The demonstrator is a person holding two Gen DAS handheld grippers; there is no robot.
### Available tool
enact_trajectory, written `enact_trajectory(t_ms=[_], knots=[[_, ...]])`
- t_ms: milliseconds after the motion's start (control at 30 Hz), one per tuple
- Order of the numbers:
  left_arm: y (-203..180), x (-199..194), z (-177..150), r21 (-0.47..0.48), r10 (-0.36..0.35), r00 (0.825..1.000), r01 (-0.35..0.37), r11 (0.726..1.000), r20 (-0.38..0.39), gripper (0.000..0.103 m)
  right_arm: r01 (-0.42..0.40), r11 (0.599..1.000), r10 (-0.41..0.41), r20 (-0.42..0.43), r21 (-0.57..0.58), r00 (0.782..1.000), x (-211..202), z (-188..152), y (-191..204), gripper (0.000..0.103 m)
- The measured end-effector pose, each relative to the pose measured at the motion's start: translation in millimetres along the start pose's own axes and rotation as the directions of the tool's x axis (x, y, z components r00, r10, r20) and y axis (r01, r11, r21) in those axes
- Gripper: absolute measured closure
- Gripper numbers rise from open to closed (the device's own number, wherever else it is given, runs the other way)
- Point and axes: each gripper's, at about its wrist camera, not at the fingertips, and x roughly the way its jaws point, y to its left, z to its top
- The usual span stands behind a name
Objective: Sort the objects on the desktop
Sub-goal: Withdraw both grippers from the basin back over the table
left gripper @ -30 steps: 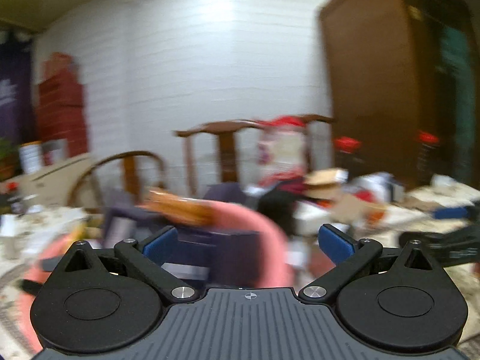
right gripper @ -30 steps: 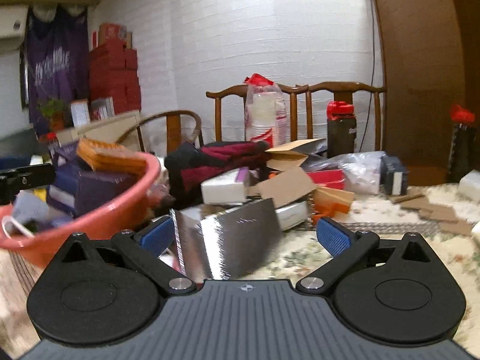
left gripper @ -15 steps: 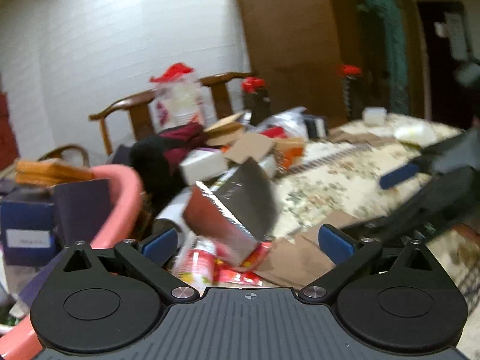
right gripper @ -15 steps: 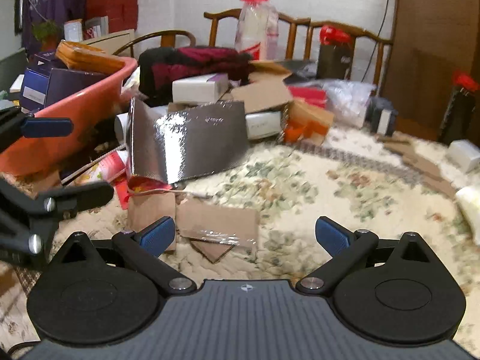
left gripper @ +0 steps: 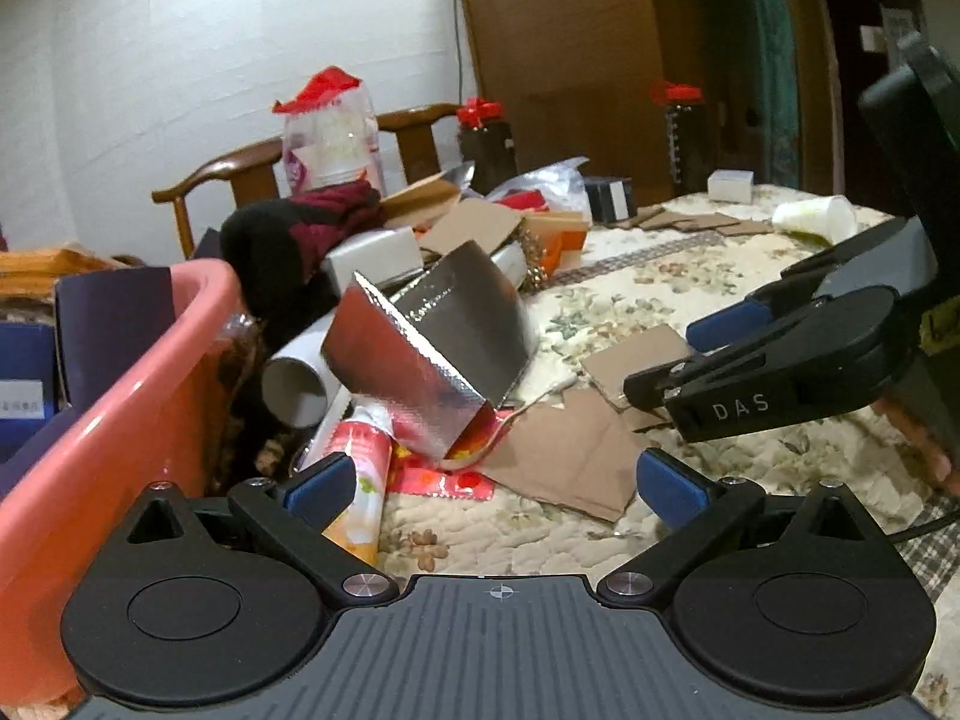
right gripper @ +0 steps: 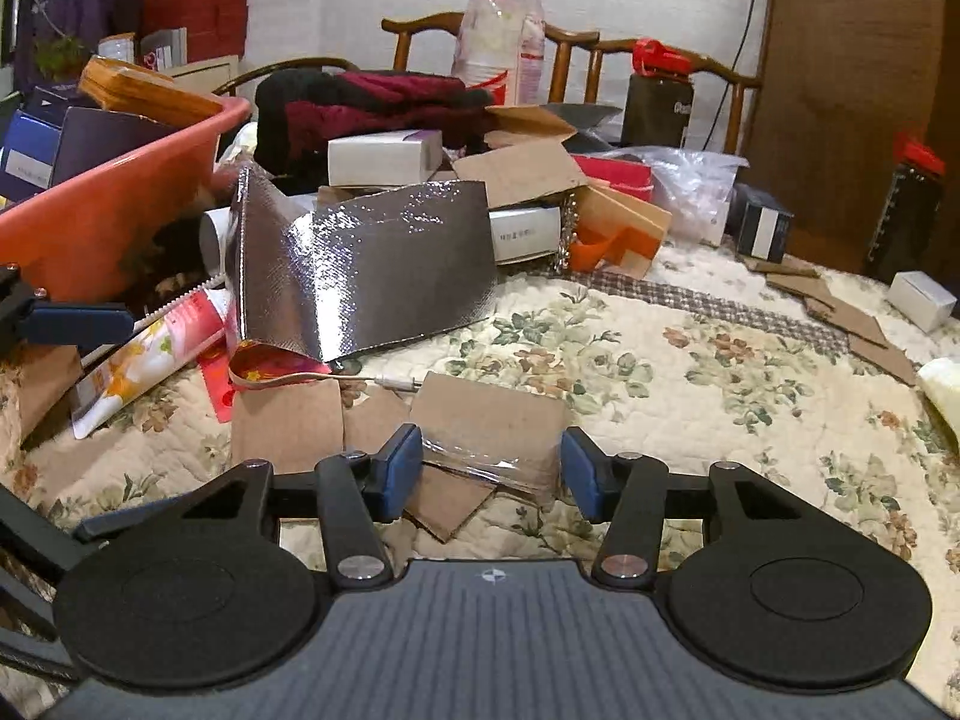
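Note:
A cluttered pile of boxes and cardboard lies on a floral cloth. A folded silver foil sheet (right gripper: 372, 276) (left gripper: 432, 354) leans on it. Flat cardboard pieces (right gripper: 486, 432) (left gripper: 570, 456) lie in front. My right gripper (right gripper: 491, 471) is partly closed, its blue pads on either side of a tape-covered cardboard piece, low over the cloth; it also shows in the left wrist view (left gripper: 720, 360). My left gripper (left gripper: 498, 486) is open and empty, hovering before a pink tube (left gripper: 360, 480) beside the pink basin (left gripper: 120, 396).
The pink basin (right gripper: 120, 192) holds dark boxes. Dark red clothing (right gripper: 372, 102), white boxes (right gripper: 384, 156), a snack bag (right gripper: 498, 42), a paper cup (left gripper: 816, 219), red-capped bottles (right gripper: 657, 96) and wooden chairs stand behind. A cable (right gripper: 384, 381) lies by the cardboard.
Both grippers have swung from the basin to the pile and dropped low. The right gripper's fingers have narrowed around the cardboard piece. The left stays wide open.

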Motion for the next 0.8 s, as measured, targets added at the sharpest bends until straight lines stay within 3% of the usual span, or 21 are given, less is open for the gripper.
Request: enact_trajectory(t_ms=[133, 167, 200, 233, 300, 333, 400, 500, 533, 567, 700, 733, 767, 800], knots=[[6, 5, 1, -0.045, -0.021, 0.999, 0.02, 0.999, -0.024, 0.0, -0.027, 0.999, 0.027, -0.017, 0.044, 0.999, -1, 1, -7, 0.044], [7, 6, 1, -0.058, -0.025, 0.999, 0.023, 0.998, -0.03, 0.0, -0.036, 0.998, 0.037, -0.018, 0.057, 0.999, 0, 1, -9, 0.022], [8, 6, 0, -0.068, -0.019, 0.999, 0.016, 0.998, -0.036, 0.0, -0.052, 0.996, 0.054, -0.025, 0.069, 0.998, 3, 0, -11, 0.007], [10, 7, 0, -0.075, -0.008, 0.999, 0.005, 0.997, -0.038, 0.0, -0.056, 0.996, 0.059, -0.029, 0.072, 0.998, 8, -1, -12, 0.002], [12, 9, 0, -0.088, -0.017, 0.999, 0.013, 0.996, -0.045, 0.0, -0.036, 0.996, 0.039, -0.036, 0.086, 0.999, 14, 0, -11, 0.005], [12, 9, 0, -0.094, -0.022, 0.999, 0.018, 0.995, -0.047, 0.0, -0.031, 0.995, 0.033, -0.017, 0.091, 0.999, 14, 1, -10, 0.015], [13, 9, 0, -0.095, -0.019, 0.999, 0.015, 0.995, -0.044, 0.0, -0.027, 0.995, 0.029, -0.016, 0.099, 0.999, 15, 2, -9, 0.021], [13, 7, 0, -0.091, -0.009, 0.999, 0.006, 0.996, -0.032, 0.0, -0.041, 0.992, 0.045, -0.028, 0.121, 0.999, 10, 5, -12, 0.041], [14, 7, 0, -0.096, -0.009, 0.999, 0.006, 0.995, -0.032, 0.0, -0.045, 0.99, 0.05, -0.032, 0.134, 0.998, 8, 5, -14, 0.059], [14, 7, 0, -0.101, -0.01, 0.999, 0.007, 0.995, -0.031, 0.0, -0.045, 0.986, 0.052, -0.04, 0.158, 0.998, 6, 6, -17, 0.062], [16, 9, 0, -0.114, -0.027, 0.999, 0.022, 0.993, -0.039, 0.0, -0.072, 0.986, 0.081, -0.056, 0.152, 0.995, 2, 5, -19, 0.059], [16, 9, 1, -0.116, -0.035, 0.999, 0.03, 0.993, -0.039, 0.0, -0.076, 0.985, 0.084, -0.048, 0.156, 0.995, 3, 4, -19, 0.044], [16, 10, 1, -0.119, -0.038, 0.999, 0.033, 0.992, -0.038, 0.0, -0.084, 0.983, 0.091, -0.032, 0.162, 0.995, 5, 2, -18, 0.037], [15, 10, 1, -0.119, -0.035, 0.999, 0.03, 0.992, -0.037, 0.0, -0.077, 0.986, 0.082, -0.026, 0.145, 0.996, 7, 2, -14, 0.037]])
